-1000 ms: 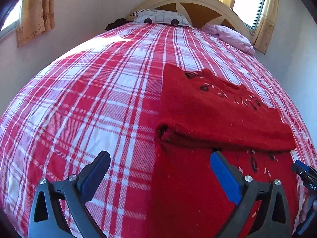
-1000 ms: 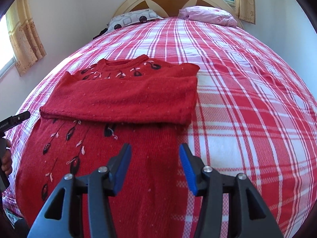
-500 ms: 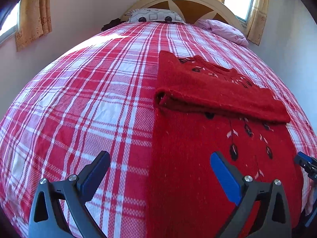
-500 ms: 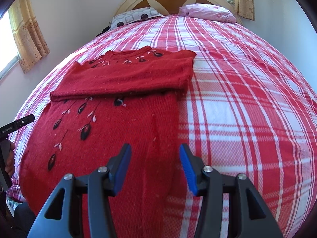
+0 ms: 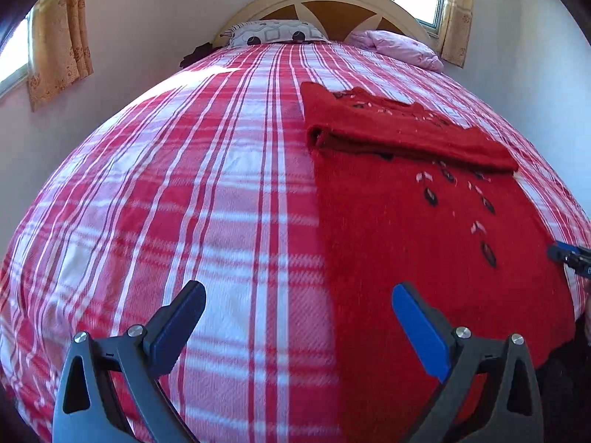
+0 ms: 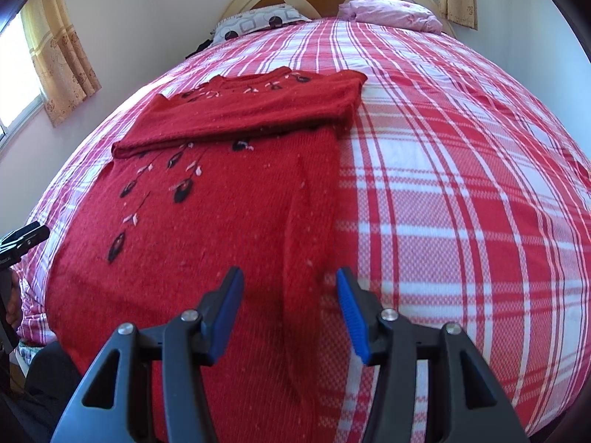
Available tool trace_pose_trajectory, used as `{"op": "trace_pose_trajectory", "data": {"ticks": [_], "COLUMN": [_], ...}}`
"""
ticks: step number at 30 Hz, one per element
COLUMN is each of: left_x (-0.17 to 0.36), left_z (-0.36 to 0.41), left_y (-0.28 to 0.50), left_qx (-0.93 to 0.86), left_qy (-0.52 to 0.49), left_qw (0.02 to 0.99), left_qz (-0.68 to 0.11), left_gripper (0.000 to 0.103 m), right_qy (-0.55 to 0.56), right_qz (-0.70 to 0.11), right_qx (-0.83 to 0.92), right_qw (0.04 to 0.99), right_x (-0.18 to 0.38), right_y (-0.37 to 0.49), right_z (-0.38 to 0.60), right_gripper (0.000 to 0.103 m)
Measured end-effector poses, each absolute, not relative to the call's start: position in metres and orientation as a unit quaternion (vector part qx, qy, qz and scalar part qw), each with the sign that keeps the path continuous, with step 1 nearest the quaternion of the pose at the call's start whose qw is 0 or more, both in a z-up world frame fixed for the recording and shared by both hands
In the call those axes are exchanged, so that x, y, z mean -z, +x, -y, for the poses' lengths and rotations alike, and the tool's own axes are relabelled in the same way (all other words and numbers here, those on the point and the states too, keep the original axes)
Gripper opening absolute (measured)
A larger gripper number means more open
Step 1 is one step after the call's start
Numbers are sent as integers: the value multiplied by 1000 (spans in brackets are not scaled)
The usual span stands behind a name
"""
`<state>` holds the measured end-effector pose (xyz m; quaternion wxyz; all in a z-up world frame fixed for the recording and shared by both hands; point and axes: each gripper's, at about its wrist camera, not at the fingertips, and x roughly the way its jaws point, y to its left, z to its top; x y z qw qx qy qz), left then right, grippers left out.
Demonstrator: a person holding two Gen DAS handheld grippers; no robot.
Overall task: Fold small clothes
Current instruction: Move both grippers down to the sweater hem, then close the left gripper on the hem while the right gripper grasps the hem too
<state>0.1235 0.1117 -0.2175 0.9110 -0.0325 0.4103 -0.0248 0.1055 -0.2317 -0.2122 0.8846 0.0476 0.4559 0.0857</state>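
Tools [image 5: 295,317] [image 6: 290,295] agape over sweater [image 6: 207,221] hem

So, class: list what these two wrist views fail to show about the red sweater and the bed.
- Red sweater hem: left wrist view, cut off by the lower edge and the left gripper.
- Sweater's layers beneath the folded-over sleeves: right wrist view, covered by the fold.
- Dark item by the patterned pillow: too small.
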Motion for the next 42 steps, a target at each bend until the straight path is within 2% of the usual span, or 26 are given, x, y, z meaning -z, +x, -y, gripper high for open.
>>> {"op": "trace_pose_trajectory", "data": {"ticks": [9,13,21,23,27,29,40,42], "left_x": [241,252,253,254,256,258,268,269], "left_z": [-99,-92,-92,-89,-84,-86,-84,-86], "left_y": [71,64,58,54,53,53,54,55], "left_qx": [51,72,82,88,96,96,124,126], "left_qy": [-37,-47,-64,-60,-56,-61,-82,-88], "left_qw": [898,886,879,877,876,873,855,853], "left_qz": [-435,-456,-465,-468,-470,-474,-497,-498], "left_gripper": [100,86,77,69,68,62,61,57], "right_qy": [50,49,52,54,60,62,87,86], "right_qz": [-460,-466,-486,-490,-497,-499,-512,-514], "right_qx": [-84,-86,-94,-95,-99,-100,-113,-117], "right_qw": [883,879,867,865,860,858,847,846], "right_x": [214,215,217,218,220,220,222,222], "right_y": [79,64,39,34,23,20,9,8], "right_z": [232,232,237,239,241,243,250,248], "right_gripper": [54,54,54,54,53,51,42,39]}}
